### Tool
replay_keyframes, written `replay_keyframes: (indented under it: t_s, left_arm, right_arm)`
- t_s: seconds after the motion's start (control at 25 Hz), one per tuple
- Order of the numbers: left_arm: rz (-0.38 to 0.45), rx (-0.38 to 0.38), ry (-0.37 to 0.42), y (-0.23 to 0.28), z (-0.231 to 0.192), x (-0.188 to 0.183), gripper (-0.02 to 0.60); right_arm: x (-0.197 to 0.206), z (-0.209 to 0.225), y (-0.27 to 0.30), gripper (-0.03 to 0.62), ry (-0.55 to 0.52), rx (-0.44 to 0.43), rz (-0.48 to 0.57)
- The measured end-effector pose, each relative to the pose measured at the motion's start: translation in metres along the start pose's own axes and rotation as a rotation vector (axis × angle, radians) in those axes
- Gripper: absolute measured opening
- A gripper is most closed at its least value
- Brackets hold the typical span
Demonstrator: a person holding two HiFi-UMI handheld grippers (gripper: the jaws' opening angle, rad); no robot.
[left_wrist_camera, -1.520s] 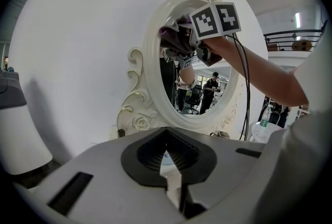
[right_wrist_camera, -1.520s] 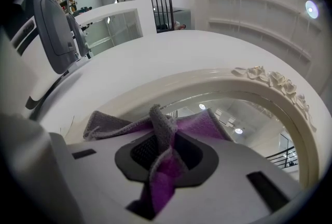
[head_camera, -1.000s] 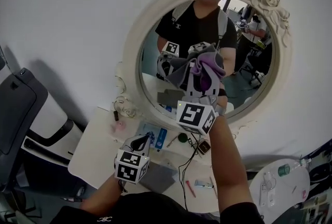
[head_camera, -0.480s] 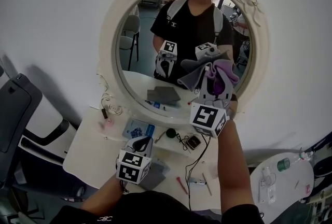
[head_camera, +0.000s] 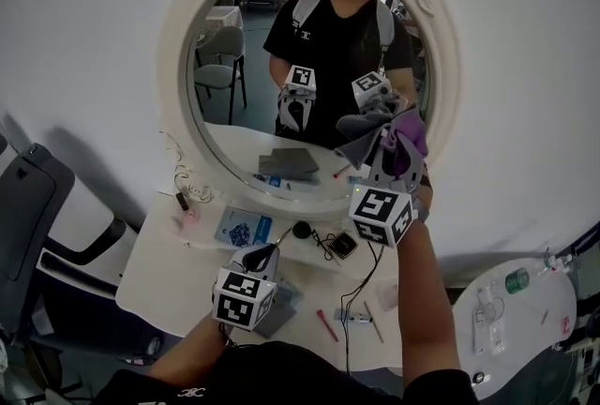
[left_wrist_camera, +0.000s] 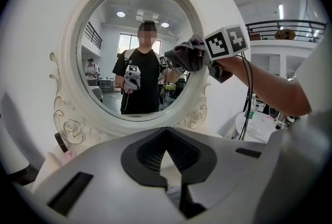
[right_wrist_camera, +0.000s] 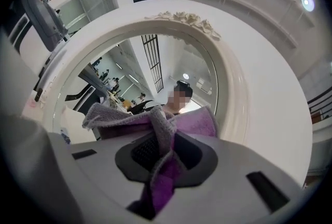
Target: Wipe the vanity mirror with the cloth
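Observation:
The oval vanity mirror (head_camera: 281, 66) in its white carved frame (head_camera: 173, 84) stands on the white table. My right gripper (head_camera: 388, 161) is shut on a grey and purple cloth (head_camera: 403, 133), which lies against the glass at the lower right, close to the frame. In the right gripper view the cloth (right_wrist_camera: 162, 137) is pinched between the jaws with the mirror (right_wrist_camera: 135, 78) just ahead. My left gripper (head_camera: 261, 260) hangs low over the table, jaws together with nothing in them. The left gripper view shows the mirror (left_wrist_camera: 132, 57) and the cloth (left_wrist_camera: 185, 56).
On the vanity table (head_camera: 159, 272) lie a blue packet (head_camera: 242, 228), a black cable with a small square device (head_camera: 343, 246), a grey pad (head_camera: 274, 302) and a red pen (head_camera: 326, 324). A dark chair (head_camera: 33, 206) stands at left, a round side table (head_camera: 511, 323) at right.
My right gripper has carried the cloth across the glass from near the middle to the lower right by the frame. The left gripper has stayed low over the table.

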State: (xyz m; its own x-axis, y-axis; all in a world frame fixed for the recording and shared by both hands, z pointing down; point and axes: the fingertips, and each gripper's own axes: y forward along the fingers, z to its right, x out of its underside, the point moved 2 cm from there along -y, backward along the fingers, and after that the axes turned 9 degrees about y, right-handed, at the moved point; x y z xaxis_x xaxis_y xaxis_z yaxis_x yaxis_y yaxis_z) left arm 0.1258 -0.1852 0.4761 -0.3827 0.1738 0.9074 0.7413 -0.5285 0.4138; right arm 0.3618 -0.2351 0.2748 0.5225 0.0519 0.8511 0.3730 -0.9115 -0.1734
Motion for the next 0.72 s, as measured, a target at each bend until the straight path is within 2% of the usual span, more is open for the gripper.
replay_keyframes:
  t_s: [0.4,0.64,0.72]
  left_arm:
    - [-0.022,0.002,-0.001,0.0,0.003,0.007,0.006]
    - [-0.032,-0.003,-0.004,-0.002,-0.003,0.013,0.005]
    - [-0.033,-0.01,-0.002,-0.004,-0.008,0.014,0.005]
  right_arm:
    - [0.038,-0.015,-0.006,0.054,-0.003,-0.041,-0.114]
    - [0.051,-0.027,-0.008,0.054,0.046,-0.059,-0.125]
    - [0.052,-0.034,-0.008,0.052,0.061,-0.099,-0.107]
